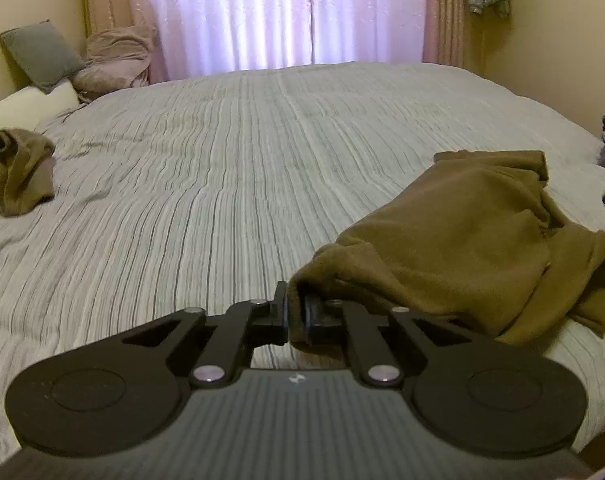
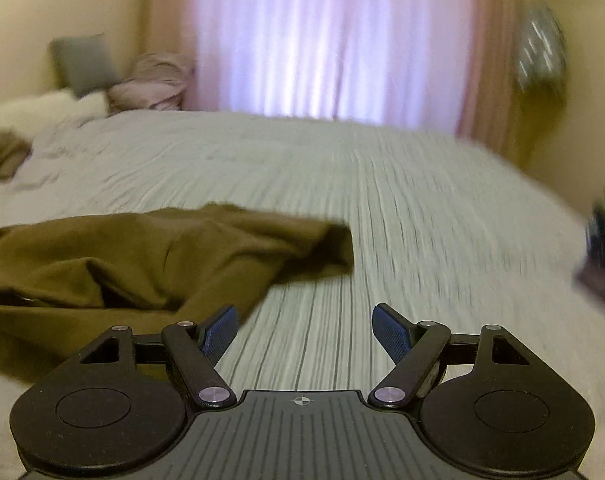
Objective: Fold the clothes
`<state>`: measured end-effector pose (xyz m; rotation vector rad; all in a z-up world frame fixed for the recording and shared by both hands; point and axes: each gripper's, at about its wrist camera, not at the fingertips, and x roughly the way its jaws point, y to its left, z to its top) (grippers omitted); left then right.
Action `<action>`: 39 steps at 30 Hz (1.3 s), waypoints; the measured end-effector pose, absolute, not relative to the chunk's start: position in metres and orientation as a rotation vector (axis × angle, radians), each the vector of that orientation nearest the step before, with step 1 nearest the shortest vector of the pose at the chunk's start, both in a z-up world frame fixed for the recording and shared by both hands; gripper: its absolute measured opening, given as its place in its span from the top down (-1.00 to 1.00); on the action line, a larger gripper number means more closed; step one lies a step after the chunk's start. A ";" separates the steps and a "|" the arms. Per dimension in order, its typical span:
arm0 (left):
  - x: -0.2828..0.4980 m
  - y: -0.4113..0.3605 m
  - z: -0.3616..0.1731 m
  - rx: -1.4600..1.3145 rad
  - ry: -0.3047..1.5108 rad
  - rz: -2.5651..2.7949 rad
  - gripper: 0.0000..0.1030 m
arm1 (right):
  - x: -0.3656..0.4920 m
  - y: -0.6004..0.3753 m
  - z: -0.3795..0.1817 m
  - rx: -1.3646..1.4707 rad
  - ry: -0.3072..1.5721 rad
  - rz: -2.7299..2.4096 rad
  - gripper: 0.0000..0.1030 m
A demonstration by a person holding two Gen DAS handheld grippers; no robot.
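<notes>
early days: left gripper (image 1: 296,312) pinching brown fleece garment (image 1: 482,240) edge, right gripper (image 2: 304,330) wide open, empty; garment crumpled, another brown piece (image 1: 16,170) bunched, nothing folded

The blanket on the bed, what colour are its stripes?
The bed cover is pale grey-white with thin dark grey stripes. The left wrist view shows it best.

No readable text, labels or numbers anywhere.

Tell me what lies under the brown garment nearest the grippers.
The brown garment lies on the striped bedspread. One edge is pinched in the left gripper. Anything beneath its folds is covered.
</notes>
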<state>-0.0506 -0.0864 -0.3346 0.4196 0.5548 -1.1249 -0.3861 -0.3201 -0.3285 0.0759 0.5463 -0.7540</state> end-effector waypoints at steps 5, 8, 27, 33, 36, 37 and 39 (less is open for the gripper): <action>-0.049 -0.082 -0.343 0.435 0.521 -1.121 0.60 | -0.346 -0.338 -0.336 -0.160 0.587 -0.626 -0.19; -0.054 -0.086 -0.345 0.444 0.498 -1.129 0.59 | -0.327 -0.336 -0.353 -0.331 0.628 -0.494 -0.19; -0.061 -0.088 -0.371 0.371 0.589 -1.193 0.79 | -0.285 -0.350 -0.435 -0.916 0.808 -0.193 -0.19; -0.054 -0.085 -0.361 0.355 0.532 -1.158 0.88 | -0.271 -0.372 -0.437 -0.837 0.753 -0.300 0.99; -0.046 -0.082 -0.328 0.332 0.441 -1.172 0.87 | -0.280 -0.379 -0.407 -0.741 0.644 -0.431 0.99; -0.044 -0.082 -0.314 0.325 0.404 -1.182 0.87 | -0.285 -0.380 -0.394 -0.710 0.604 -0.480 0.99; -0.041 -0.082 -0.284 0.310 0.322 -1.208 0.86 | -0.295 -0.378 -0.363 -0.670 0.524 -0.575 0.99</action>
